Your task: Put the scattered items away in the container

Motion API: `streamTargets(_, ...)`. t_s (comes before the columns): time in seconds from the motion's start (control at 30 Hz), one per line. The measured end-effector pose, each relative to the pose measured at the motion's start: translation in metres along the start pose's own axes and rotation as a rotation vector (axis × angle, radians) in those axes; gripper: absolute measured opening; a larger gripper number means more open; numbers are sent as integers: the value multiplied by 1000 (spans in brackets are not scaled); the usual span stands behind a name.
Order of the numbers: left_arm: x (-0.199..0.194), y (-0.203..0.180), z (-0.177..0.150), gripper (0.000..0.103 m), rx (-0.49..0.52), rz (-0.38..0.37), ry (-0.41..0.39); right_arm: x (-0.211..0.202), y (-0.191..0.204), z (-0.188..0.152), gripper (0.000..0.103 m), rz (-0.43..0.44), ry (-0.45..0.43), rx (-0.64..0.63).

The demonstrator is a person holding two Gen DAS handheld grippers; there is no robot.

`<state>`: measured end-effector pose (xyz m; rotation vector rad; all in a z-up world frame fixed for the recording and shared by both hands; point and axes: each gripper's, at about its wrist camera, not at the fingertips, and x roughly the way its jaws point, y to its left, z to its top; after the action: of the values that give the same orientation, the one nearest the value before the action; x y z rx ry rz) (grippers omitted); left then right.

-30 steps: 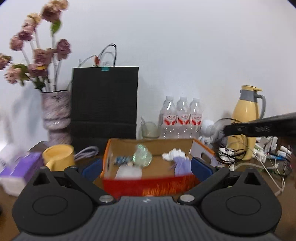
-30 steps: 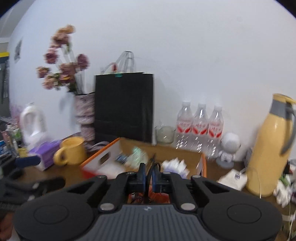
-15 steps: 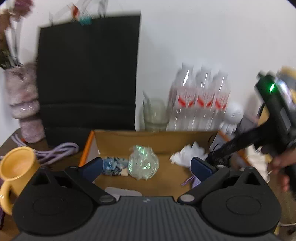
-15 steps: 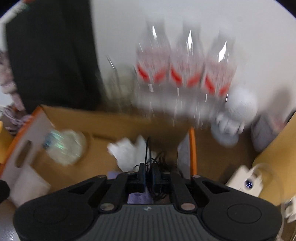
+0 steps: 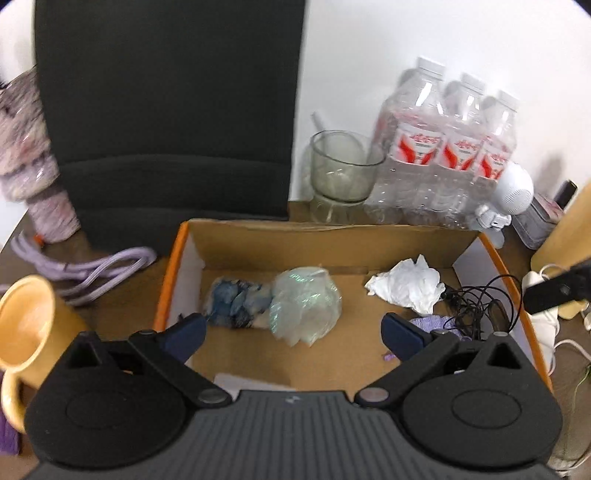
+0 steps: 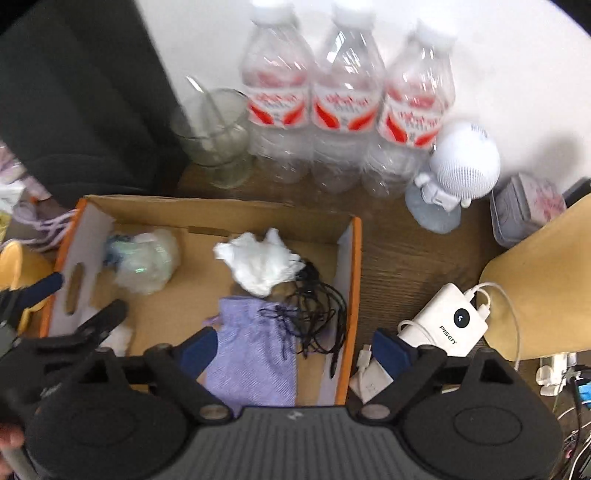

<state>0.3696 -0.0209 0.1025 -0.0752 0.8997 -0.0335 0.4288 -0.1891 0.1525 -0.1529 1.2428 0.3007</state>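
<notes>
white wall [image 5: 443, 33], brown wooden table [image 6: 399, 258]

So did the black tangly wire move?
Yes. The black cable has left the right gripper, whose jaws just opened, and lies in the cardboard box beside the white tissue.
</notes>
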Motion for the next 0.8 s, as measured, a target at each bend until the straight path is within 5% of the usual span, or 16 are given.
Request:
streamTargets(0.23,-42,-1,-5,103,-19,54,-7,-24,21,-37,93,-15,-134,-16)
streamTargets(0.33,-68,-7,-26,103,0,98,-155,-26,26,-68,93,-22,-261,-23)
streamTargets(0.47,-94,-10,-71,103,14,78,-407,-22,37,-127,93,-52,-535,-52)
streamTargets(0.57,-100,-12,-102,103,-5,53,-504,-15,39,-171,93,-27,-713,-26)
streamTargets(0.8,-112,-21,-162,103,7,69,-595,1,41,-231,93,-52,-819,55)
